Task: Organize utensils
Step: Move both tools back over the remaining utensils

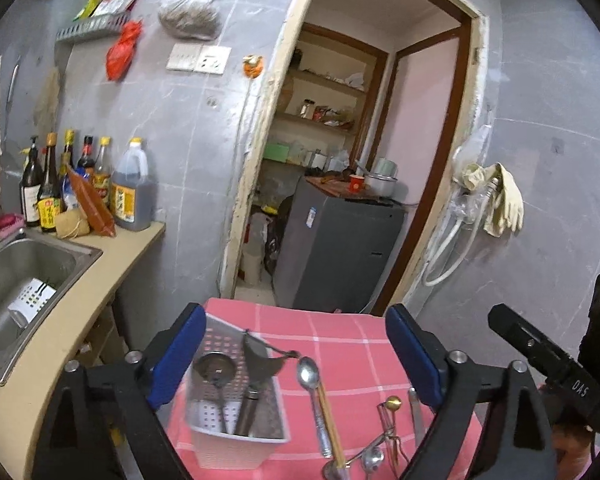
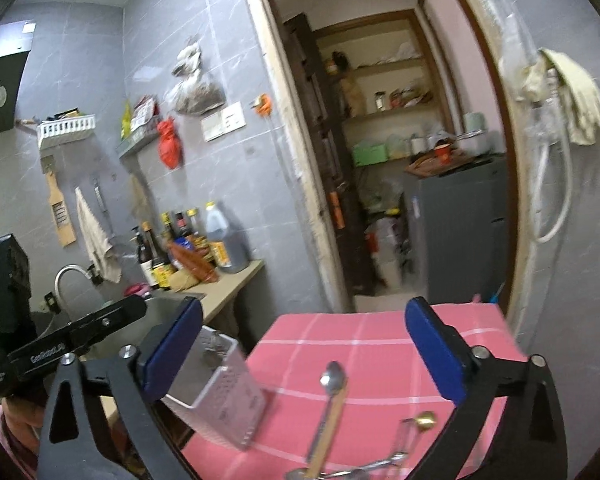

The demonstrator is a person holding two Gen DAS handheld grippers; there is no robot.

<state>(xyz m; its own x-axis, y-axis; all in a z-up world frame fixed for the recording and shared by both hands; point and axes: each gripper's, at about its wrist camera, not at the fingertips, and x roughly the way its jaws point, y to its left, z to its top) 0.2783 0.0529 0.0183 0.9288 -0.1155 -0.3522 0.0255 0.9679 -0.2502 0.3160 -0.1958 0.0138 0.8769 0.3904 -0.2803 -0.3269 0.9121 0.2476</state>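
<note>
A white perforated utensil basket [image 1: 236,432] stands on the pink checked cloth [image 1: 348,344], holding a ladle [image 1: 214,368] and a dark spatula [image 1: 260,360]. Beside it lie a steel spoon [image 1: 309,376], a wooden chopstick [image 1: 332,424], a brass-tipped tool [image 1: 392,406] and small spoons [image 1: 370,458]. My left gripper [image 1: 296,360] is open above them, empty. My right gripper [image 2: 304,352] is open and empty over the spoon [image 2: 332,380]; the basket [image 2: 224,384] is at its left finger. The other gripper's body shows at the right of the left wrist view [image 1: 556,364].
A counter [image 1: 112,256] with a steel sink [image 1: 24,276] and sauce bottles [image 1: 88,184] runs along the left. A doorway [image 1: 340,160] ahead opens on shelves and a grey appliance [image 1: 332,256]. Gloves and a hose [image 1: 496,196] hang on the right wall.
</note>
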